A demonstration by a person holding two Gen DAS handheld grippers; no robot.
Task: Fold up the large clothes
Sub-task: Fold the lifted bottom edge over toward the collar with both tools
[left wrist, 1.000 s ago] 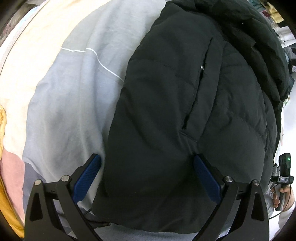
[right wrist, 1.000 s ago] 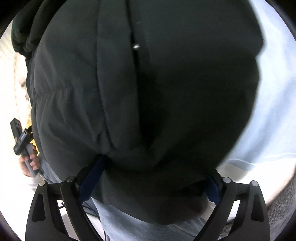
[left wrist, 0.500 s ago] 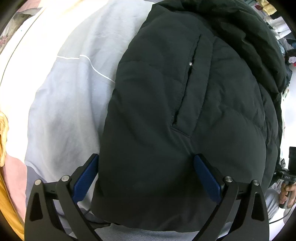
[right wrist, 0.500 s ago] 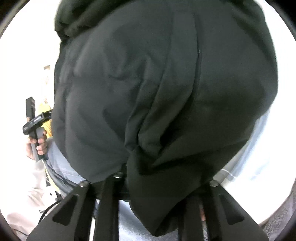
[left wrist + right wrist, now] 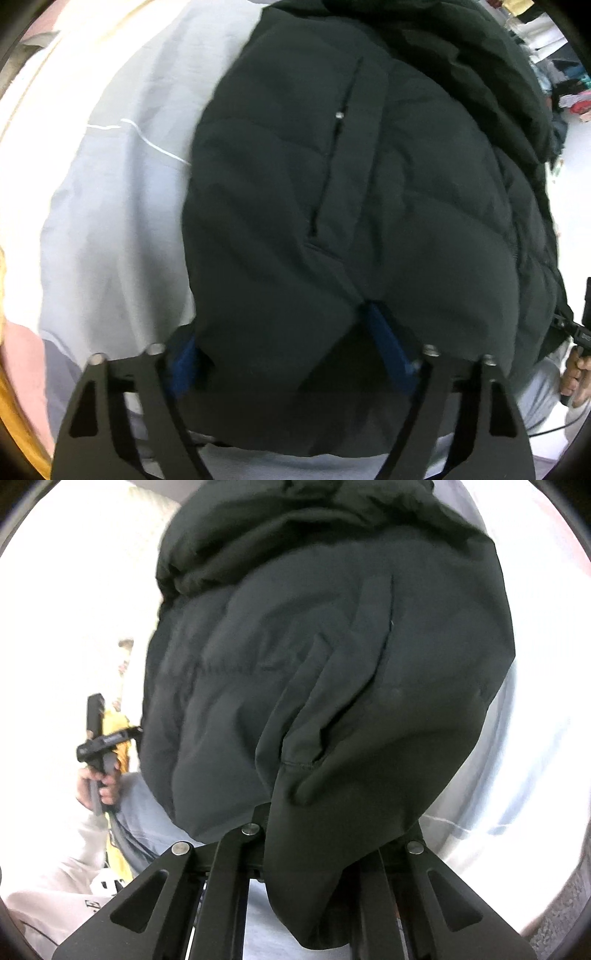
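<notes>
We have the black quilted puffer jacket (image 5: 369, 206) lying on the pale grey bed sheet (image 5: 110, 221), its hood end at the far side and its hem at the near edge, close to us. That lay suits the fold: the hem is the free edge, so taking it at two corners lets us carry the lower half over the upper.

Our right gripper (image 5: 314, 849) has its jaws pressed almost together on the near right corner of the hem. The cloth bunches into a tight pleat where the jaws meet and a loose flap hangs down in front of them, so the grip looks firm. The fabric above it pulls into creases running toward the grip, which we read as the corner being raised off the sheet.

Our left gripper (image 5: 291, 354) is closing at this moment. Its blue pads (image 5: 388, 343) stand on either side of a hump of the near left hem, with cloth between them; the right pad already dents the padding, but we cannot tell whether the left one, half hidden under the fabric, presses yet. We judge this grasp unfinished.

At the frame edges each camera shows the person's other hand (image 5: 99, 779) on its handle, so the two grips sit well apart across the hem, which should keep the edge straight.
</notes>
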